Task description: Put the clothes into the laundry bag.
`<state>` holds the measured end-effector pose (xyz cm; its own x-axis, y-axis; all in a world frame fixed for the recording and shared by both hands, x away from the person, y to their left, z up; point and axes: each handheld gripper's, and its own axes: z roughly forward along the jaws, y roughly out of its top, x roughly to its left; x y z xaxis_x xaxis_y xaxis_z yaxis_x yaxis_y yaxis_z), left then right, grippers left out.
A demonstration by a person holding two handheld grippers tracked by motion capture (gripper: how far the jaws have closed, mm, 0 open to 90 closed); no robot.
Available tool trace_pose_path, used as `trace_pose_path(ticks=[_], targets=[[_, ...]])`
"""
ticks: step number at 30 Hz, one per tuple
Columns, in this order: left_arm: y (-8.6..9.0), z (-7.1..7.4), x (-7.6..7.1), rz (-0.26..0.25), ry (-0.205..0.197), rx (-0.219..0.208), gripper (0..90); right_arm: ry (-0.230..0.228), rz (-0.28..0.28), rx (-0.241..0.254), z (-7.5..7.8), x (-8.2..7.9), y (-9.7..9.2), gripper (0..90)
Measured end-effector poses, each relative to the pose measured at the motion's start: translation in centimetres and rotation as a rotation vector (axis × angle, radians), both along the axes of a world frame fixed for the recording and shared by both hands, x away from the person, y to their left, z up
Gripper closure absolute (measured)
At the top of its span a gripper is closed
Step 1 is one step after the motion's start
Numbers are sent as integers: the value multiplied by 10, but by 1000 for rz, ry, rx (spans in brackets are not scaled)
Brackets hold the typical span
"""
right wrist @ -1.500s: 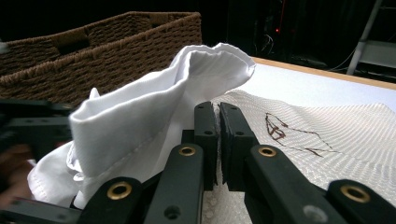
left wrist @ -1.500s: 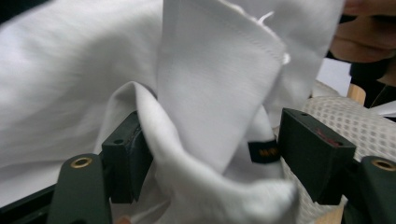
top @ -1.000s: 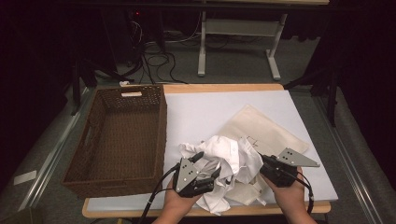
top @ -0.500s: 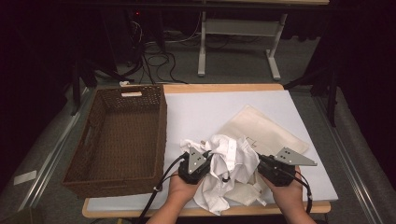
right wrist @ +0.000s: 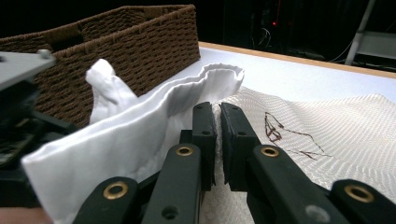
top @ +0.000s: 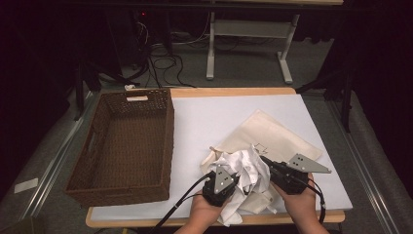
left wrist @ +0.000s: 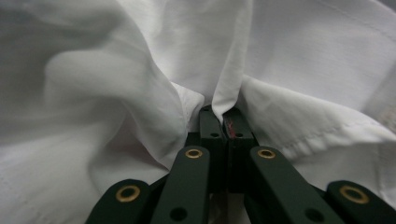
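Where tools point(top: 239, 176) clamp, white cloth point(top: 246, 168) between

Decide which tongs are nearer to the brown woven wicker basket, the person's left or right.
Left. The left tongs, shut on the crumpled white cloth, sit just beside the brown woven wicker basket. The right tongs grip the same cloth on its far side.

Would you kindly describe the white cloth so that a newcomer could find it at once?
Start at the brown basket on the table's left; the white cloth lies right of it near the front edge. It is crumpled and bright white, partly atop the flat cream bag.
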<state>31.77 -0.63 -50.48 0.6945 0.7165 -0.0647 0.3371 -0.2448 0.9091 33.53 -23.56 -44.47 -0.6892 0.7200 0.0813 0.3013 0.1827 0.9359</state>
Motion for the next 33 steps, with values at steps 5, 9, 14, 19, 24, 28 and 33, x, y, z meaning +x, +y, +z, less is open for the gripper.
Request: trace_pose_path(ticks=[5,9,14,19,24,28,33], targets=[[-12,2,10,29,-8,48,887,6,7,12,0,-1,-1,857],[-20,-2,9,26,-26,118,888,-3,21,20,2,-2,1,864],[-22,-5,7,25,-24,135,888,-44,35,40,12,-3,4,876],[-23,-9,11,55,-13,172,889,-72,57,61,18,-7,2,878],[-18,-7,19,118,-10,173,889,-88,61,93,23,-11,-2,878],[-11,-6,25,140,27,102,878,-66,38,84,17,-9,-5,876],[0,2,10,95,-33,9,673,-66,25,74,15,-9,-9,875]])
